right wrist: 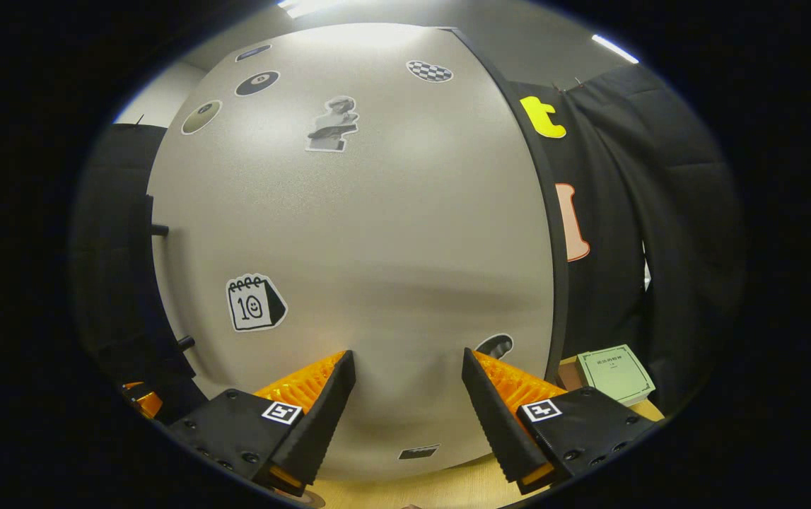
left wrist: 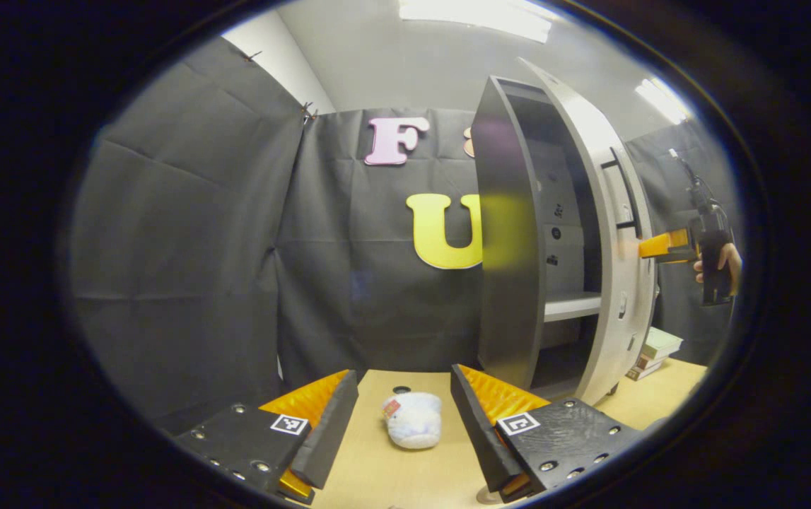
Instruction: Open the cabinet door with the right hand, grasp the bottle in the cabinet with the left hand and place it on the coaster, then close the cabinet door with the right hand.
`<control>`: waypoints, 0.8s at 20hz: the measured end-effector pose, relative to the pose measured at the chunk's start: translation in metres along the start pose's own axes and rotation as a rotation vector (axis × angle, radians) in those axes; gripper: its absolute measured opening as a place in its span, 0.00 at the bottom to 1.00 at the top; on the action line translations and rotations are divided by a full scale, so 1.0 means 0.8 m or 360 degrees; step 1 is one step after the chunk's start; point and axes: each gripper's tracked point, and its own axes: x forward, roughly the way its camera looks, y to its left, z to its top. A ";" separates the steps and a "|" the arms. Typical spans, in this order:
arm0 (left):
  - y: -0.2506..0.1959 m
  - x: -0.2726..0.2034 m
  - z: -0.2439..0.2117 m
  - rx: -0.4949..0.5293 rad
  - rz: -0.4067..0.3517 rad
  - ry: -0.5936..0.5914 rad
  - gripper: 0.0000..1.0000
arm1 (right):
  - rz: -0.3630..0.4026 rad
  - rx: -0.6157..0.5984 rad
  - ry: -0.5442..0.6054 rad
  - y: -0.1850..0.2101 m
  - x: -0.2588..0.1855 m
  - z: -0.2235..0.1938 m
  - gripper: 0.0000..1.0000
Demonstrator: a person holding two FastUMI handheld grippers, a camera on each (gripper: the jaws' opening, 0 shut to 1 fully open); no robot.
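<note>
Cabinet first: one tall dark-grey cabinet (left wrist: 511,240) with a pale grey door (left wrist: 614,233) stands on the light wooden bench (left wrist: 377,474) at about two o'clock in the left gripper view, its door swung partly open so the interior shows. Inside I count one pale shelf (left wrist: 573,306); a few small dark stickers mark the back wall, and no bottle can be made out on the parts of the interior that show. One long dark bar handle (left wrist: 628,189) runs down the door's outer face. At three o'clock in that view the right gripper (left wrist: 663,247) is held by a hand (left wrist: 720,265) just beside the door's edge; whether it touches the door cannot be told there. The left gripper (left wrist: 405,417) hovers low over the bench at six o'clock, its two fingers spread apart and holding nothing. Between them, farther off on the bench, lies one small white plush toy (left wrist: 413,419) with a red tag, and just beyond it one small dark round mark (left wrist: 401,389). A stack of books (left wrist: 654,351) rests on the bench at four o'clock, past the door. In the right gripper view the right gripper (right wrist: 409,403) faces the door's pale outer face (right wrist: 377,233) very closely, two fingers released and apart, gripping nothing. Several stickers dot the door, among them one calendar sticker (right wrist: 255,302) at eight o'clock and one statue sticker (right wrist: 333,124) at twelve. One green-covered book (right wrist: 616,373) lies at four o'clock.
</note>
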 end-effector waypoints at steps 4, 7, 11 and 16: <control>0.012 -0.009 -0.002 -0.0023 0.0046 0.0012 0.81 | -0.0007 -0.0009 -0.0010 0.002 0.006 -0.001 0.97; 0.009 -0.015 0.002 -0.0035 0.0050 0.0000 0.80 | -0.0005 -0.0023 -0.0032 0.003 0.008 0.000 0.97; -0.002 -0.022 0.010 -0.0027 0.0080 -0.0007 0.80 | 0.0018 -0.0052 -0.0060 0.005 0.008 0.000 0.97; -0.024 -0.042 0.026 0.0006 0.0123 0.0000 0.80 | 0.0077 -0.0092 -0.0088 0.006 -0.003 0.007 0.97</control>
